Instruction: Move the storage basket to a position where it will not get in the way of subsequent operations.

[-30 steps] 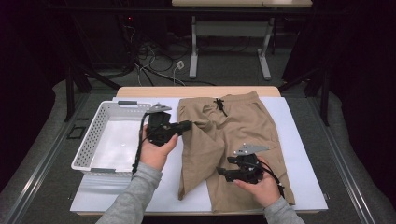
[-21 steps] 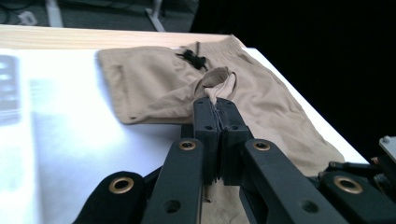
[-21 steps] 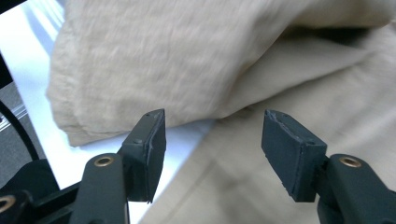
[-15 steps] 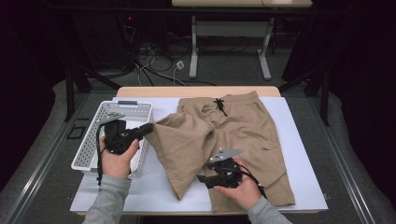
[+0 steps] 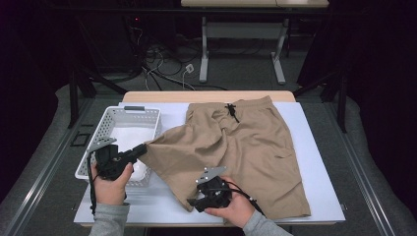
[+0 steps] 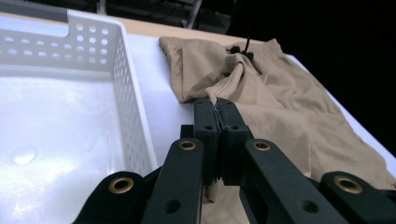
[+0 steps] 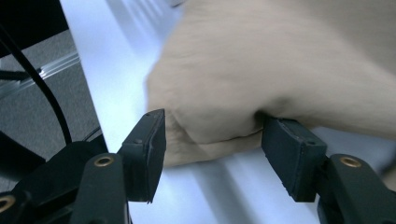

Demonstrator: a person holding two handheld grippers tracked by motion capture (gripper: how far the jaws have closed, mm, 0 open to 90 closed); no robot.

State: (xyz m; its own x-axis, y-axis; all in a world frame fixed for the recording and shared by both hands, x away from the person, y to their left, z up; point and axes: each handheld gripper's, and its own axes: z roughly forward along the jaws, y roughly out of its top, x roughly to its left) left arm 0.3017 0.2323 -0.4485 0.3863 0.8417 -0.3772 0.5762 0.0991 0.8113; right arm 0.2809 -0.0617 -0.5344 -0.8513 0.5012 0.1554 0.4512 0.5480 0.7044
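Tan shorts [image 5: 246, 142] lie spread on the white tabletop, waistband and black drawstring at the far side. My left gripper [image 5: 142, 147] is shut on the hem corner of the left leg, and holds that cloth stretched toward the white basket. In the left gripper view its jaws [image 6: 217, 105] pinch the tan fabric [image 6: 280, 107] beside the basket wall. My right gripper [image 5: 193, 204] is at the near hem of the same leg. In the right gripper view its jaws [image 7: 214, 119] stand apart with a folded bunch of shorts fabric [image 7: 280, 60] between the pads.
A white perforated basket [image 5: 133, 110] stands at the table's left, its inside bare; its side wall [image 6: 126, 93] is just left of my left jaws. White tabletop [image 5: 314, 162] borders the shorts on the right. Dark floor, cables and table legs lie beyond the far edge.
My left gripper has dragged the shorts' leg leftward and down to the basket's near right corner. My right gripper has slid left along the near hem to the leg's lower corner.
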